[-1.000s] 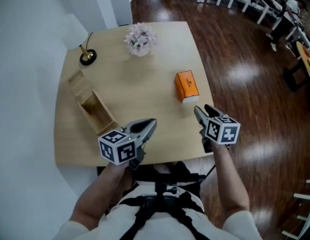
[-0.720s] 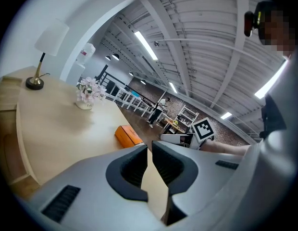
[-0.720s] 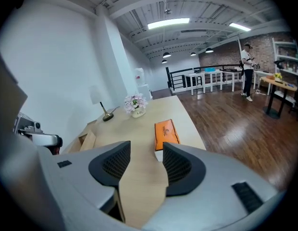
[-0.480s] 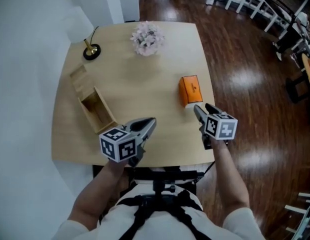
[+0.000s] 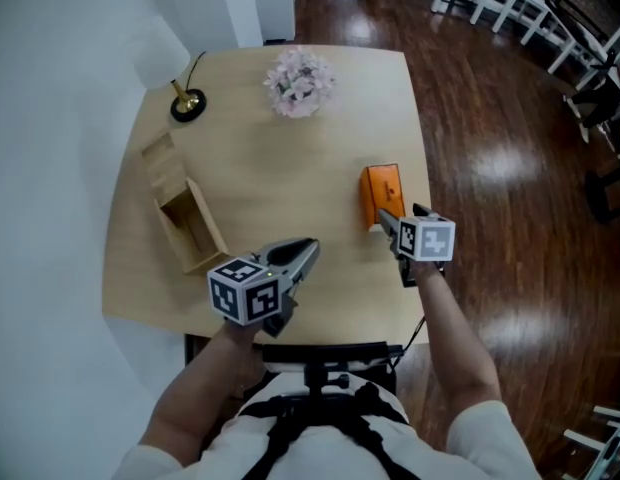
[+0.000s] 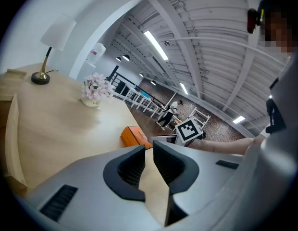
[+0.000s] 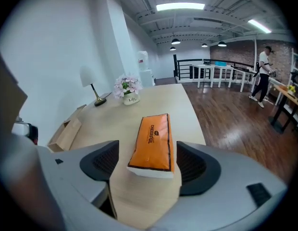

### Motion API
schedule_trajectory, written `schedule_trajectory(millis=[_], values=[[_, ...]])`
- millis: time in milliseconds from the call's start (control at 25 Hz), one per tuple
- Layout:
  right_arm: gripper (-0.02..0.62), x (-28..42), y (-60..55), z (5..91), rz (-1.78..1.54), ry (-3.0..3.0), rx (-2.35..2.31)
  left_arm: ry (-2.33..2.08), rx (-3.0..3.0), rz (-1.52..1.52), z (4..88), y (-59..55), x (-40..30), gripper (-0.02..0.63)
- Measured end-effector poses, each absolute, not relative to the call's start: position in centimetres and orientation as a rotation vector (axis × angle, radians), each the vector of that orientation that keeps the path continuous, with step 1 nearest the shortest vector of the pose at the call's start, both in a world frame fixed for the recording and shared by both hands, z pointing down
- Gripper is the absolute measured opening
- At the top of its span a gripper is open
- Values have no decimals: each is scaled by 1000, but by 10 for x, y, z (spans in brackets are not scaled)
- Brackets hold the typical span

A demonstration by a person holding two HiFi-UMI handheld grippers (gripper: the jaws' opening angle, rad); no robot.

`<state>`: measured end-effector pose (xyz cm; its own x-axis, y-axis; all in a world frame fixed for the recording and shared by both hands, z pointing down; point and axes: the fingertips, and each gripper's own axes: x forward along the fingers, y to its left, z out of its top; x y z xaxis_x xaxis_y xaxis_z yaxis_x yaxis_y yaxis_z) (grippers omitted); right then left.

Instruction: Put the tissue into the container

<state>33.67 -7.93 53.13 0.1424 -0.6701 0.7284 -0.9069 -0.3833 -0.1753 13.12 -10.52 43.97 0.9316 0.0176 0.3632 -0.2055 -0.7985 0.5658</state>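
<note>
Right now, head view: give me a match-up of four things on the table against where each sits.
1 orange tissue pack
2 open wooden container
3 potted pink flowers
4 lamp

a far left corner of the table
b by the right edge
c far edge, about the middle
d left side, towards the near edge

Pairs: 1-b, 2-d, 3-c, 4-a
</note>
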Motion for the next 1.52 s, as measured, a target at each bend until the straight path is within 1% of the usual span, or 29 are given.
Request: schedule_trajectory(millis=[80,200,440,680,840,1120,1520], values=[[395,340,-89,542,1106,-1523,2089,-149,2448,485,445,-107,136,34],[408,348,-103,562,1143,-1510,2054,-177,2440,505,453,-110,144,34],[408,357,-114,593,1208,-1489,1995,-231,2420,536,465,-110,149,34],[408,363,-122,595,1300,-1583,1988,-272,2415,535,471,-115,155,34],[386,362,-124,598,1331,-1625,1989,-290,2398,536,478,-112,153,34],[328,363,-125,593,1330,-1627,2002,-303,2382,523,479,-113,147,34],[314,363,-116,591,1331,-1578,2047,-288,2376,513,481,-125,132,34]])
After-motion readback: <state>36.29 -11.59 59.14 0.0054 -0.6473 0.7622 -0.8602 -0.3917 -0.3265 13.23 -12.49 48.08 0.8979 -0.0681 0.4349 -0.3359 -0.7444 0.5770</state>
